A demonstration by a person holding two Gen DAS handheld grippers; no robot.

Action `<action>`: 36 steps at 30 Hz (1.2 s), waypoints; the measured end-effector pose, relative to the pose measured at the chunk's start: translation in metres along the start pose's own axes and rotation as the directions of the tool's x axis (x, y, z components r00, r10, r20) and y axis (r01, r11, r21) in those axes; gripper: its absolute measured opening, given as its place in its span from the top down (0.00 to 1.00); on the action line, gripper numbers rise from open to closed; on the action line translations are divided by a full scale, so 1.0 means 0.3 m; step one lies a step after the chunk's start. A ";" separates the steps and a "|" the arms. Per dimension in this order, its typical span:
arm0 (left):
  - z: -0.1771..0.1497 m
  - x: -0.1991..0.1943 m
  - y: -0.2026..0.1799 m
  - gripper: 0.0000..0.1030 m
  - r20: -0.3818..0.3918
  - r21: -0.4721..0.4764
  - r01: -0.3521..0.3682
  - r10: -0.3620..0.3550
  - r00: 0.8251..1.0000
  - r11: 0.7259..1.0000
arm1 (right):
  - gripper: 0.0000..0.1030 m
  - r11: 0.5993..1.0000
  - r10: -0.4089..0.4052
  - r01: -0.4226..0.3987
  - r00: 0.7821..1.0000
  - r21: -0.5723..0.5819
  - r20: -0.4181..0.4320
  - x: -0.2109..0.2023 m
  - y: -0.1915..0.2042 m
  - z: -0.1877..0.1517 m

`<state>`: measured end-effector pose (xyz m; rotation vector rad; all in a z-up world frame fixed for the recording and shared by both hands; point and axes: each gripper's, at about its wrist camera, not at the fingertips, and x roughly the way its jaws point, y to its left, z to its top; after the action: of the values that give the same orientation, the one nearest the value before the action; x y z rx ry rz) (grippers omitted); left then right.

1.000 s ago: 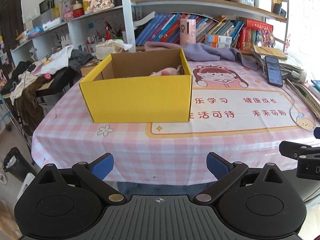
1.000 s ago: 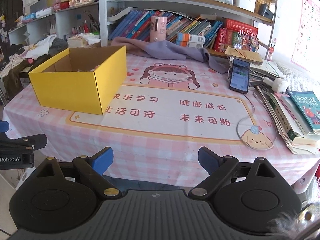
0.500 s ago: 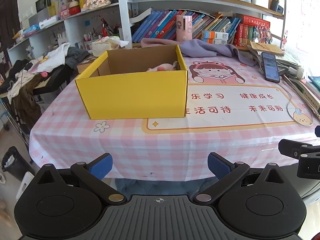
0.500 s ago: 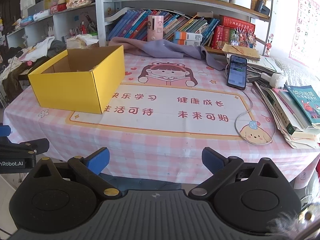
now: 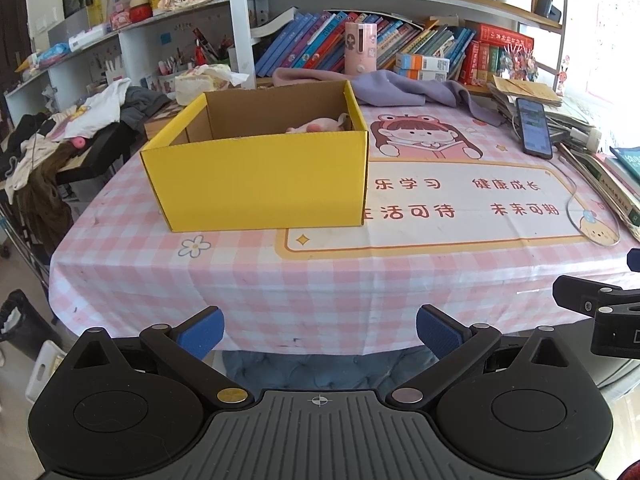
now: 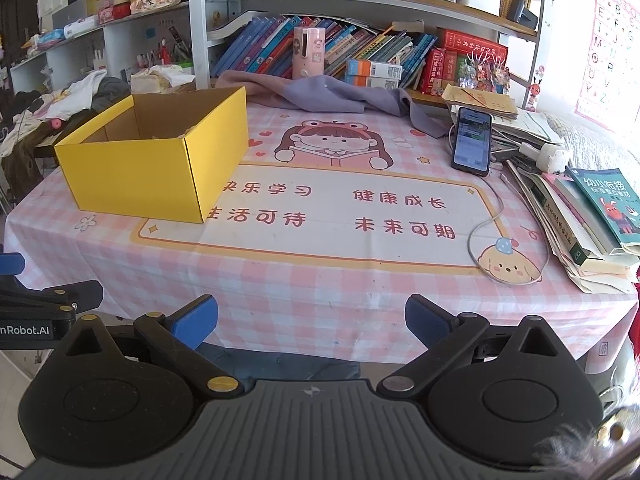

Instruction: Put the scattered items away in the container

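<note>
A yellow cardboard box (image 5: 260, 184) stands open on the pink checked tablecloth (image 5: 280, 280); it also shows in the right wrist view (image 6: 136, 178). A pink soft toy (image 5: 318, 125) lies inside it at the far right corner. My left gripper (image 5: 318, 330) is open and empty, held off the table's front edge, well short of the box. My right gripper (image 6: 310, 320) is open and empty, also off the front edge, to the right of the left one.
A phone (image 6: 472, 140) with a cable lies at the right, beside stacked books (image 6: 580, 216). A purple cloth (image 6: 332, 94) lies behind the box, before a bookshelf (image 6: 360, 52). Clothes pile (image 5: 72, 120) on a stand to the left.
Both grippers have drawn back and a little upward from the table; the box looks farther away. Both stay open and empty.
</note>
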<state>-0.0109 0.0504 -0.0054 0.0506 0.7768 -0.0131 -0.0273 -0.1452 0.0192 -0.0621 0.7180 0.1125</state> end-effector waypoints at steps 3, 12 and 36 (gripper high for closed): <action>-0.001 0.005 -0.001 0.00 -0.009 0.004 0.007 -0.007 1.000 1.000 | 0.02 1.000 0.000 0.000 1.000 0.000 0.000 0.001 0.000 0.000; -0.003 0.007 -0.001 0.00 -0.016 0.000 0.004 -0.004 1.000 1.000 | 0.02 1.000 0.007 -0.007 1.000 -0.008 -0.009 0.012 0.000 -0.007; -0.008 0.015 -0.014 0.00 -0.037 -0.018 0.031 -0.032 0.999 0.999 | 0.01 1.000 0.016 -0.016 1.000 -0.013 -0.014 0.016 0.004 -0.005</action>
<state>-0.0095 0.0463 -0.0106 0.0218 0.8147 -0.0349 -0.0249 -0.1439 0.0150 -0.0699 0.7321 0.1320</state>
